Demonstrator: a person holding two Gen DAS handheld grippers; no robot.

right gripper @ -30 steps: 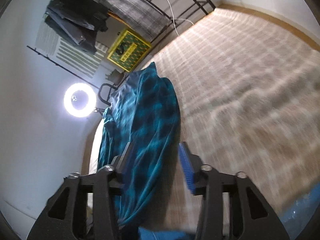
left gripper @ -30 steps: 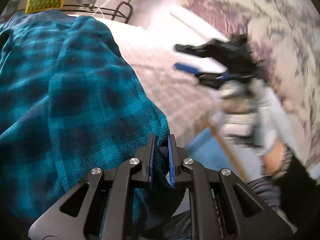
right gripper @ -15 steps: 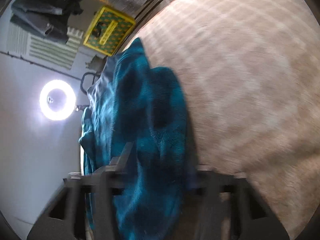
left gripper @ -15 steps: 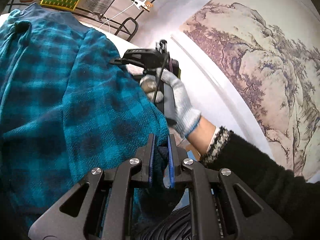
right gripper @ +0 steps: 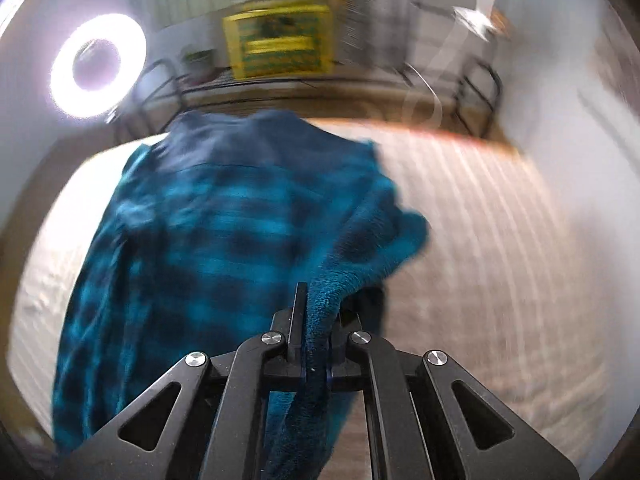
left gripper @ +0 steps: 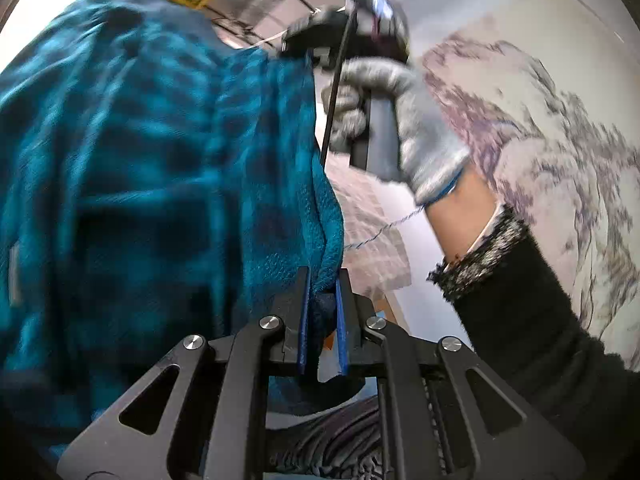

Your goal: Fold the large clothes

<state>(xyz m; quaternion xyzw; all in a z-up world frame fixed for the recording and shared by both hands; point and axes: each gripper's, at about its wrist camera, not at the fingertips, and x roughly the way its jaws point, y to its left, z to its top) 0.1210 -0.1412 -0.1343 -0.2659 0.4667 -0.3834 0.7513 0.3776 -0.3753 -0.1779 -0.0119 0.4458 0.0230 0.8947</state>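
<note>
1. Left wrist view, left and centre of frame: I see the teal plaid garment [left gripper: 160, 168] filling most of the picture. It is a soft, fleecy fabric with dark checks, bunched in heavy folds, with a small pale label at its left edge.
2. Bottom centre of the same view: my left gripper [left gripper: 321, 320] is clamped on a thick rolled hem of that garment, pinched between its blue-lined fingers.
3. Upper centre: my right gripper [left gripper: 312, 46] holds the garment's upper edge; motion blur hides its fingertips here. A gloved hand [left gripper: 400, 120] in grey knit grips its handle, with a black sleeve [left gripper: 540, 320] running to the lower right.
4. Right of frame: a wall mural [left gripper: 540, 128] of ink-style mountains.
5. Right wrist view, upper left: a glowing ring light [right gripper: 98, 66].
6. Centre: the garment lies in a heap on the bed [right gripper: 500, 260], whose cover is a pale woven check. One corner rises to the bottom centre, where the right gripper's jaws, which have just been closing, are clenched on a fold of terry-like cloth.
7. Upper centre: a yellow box [right gripper: 280, 42], blurred; I cannot tell its contents. Behind it stands a black metal rack [right gripper: 476, 92].
</note>
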